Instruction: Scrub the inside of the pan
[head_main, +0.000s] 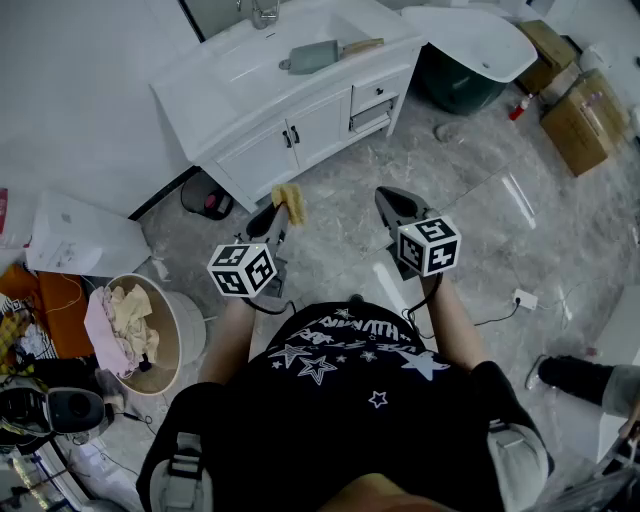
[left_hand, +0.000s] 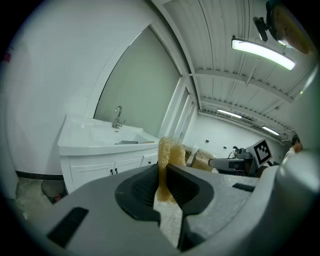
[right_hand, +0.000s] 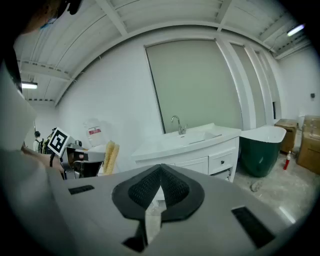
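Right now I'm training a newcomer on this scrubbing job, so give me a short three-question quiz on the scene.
1. True or false: the left gripper is shut on a sponge.
2. Fill in: the right gripper has its jaws ____ and holds nothing.
3. Where is the pan? A) on the floor B) in the sink C) in the right gripper

Key: 1 true; 2 shut; 3 B.
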